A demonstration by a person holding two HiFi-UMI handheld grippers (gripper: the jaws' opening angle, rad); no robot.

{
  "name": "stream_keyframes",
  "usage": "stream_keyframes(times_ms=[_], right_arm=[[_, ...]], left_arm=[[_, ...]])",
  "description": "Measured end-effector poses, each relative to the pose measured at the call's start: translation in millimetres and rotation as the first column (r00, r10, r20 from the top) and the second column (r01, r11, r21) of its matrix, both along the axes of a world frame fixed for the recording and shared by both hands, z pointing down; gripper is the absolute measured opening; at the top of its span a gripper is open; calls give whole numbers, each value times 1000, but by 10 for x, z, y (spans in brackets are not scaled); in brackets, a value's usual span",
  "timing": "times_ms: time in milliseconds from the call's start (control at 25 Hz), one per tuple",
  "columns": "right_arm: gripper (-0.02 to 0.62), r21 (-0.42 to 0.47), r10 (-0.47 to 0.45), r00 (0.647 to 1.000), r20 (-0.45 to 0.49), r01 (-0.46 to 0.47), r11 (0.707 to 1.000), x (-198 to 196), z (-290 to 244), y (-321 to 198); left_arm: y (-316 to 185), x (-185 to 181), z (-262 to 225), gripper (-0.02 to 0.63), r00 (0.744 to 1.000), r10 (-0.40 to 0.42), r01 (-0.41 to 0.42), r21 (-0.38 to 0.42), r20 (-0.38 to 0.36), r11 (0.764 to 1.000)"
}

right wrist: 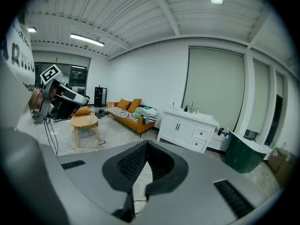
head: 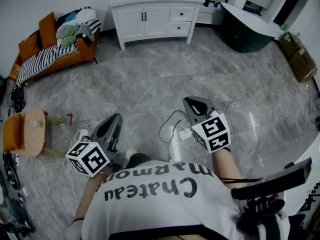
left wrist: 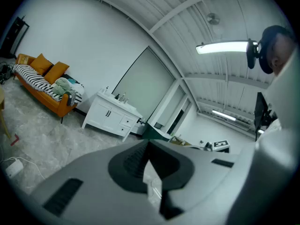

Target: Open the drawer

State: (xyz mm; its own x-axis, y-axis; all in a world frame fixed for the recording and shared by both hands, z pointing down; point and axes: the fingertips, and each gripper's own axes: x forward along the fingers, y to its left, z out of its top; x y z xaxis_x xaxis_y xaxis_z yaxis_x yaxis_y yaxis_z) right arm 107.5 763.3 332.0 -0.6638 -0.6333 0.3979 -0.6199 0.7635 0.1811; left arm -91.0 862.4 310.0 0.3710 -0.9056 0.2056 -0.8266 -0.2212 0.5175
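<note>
A white vanity cabinet point(head: 152, 15) stands against the far wall, with two small drawers point(head: 180, 20) stacked on its right side, both closed. It also shows in the left gripper view as the cabinet point(left wrist: 110, 116) and in the right gripper view as the cabinet point(right wrist: 186, 128), with the drawers point(right wrist: 201, 136) on its right. My left gripper point(head: 118, 117) and right gripper point(head: 190, 100) are held low over the grey floor, well short of the cabinet. Both are shut with nothing between the jaws, as the left gripper point(left wrist: 149, 142) and right gripper point(right wrist: 146, 143) show in their own views.
An orange sofa point(head: 54, 48) with a striped blanket and clothes sits at the left wall. A round wooden side table point(head: 29, 131) stands at the near left. White cables point(head: 169, 129) lie on the floor by my feet. A dark green tub point(head: 246, 33) and cardboard boxes point(head: 299, 59) stand at the right.
</note>
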Motion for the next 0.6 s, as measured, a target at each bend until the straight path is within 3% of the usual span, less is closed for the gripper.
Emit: stream_keyframes(times_ms=[160,440,600], right_arm=[[9,-7,-2,1000,-8,2,1000,-29,38,1],[9,-22,-4,1000,-11,4,1000,-64,49,-31],[9,-106,10,997,80,-1,994,-89,80,-55]], left_arm=[[-14,-33,45,8,1000,4,-4,-6,28,1000],[-82,-91,81,8,1000,9,-9,-17,10,1000],[-158,-121,139,8,999,4,-3,-31,39,1000]])
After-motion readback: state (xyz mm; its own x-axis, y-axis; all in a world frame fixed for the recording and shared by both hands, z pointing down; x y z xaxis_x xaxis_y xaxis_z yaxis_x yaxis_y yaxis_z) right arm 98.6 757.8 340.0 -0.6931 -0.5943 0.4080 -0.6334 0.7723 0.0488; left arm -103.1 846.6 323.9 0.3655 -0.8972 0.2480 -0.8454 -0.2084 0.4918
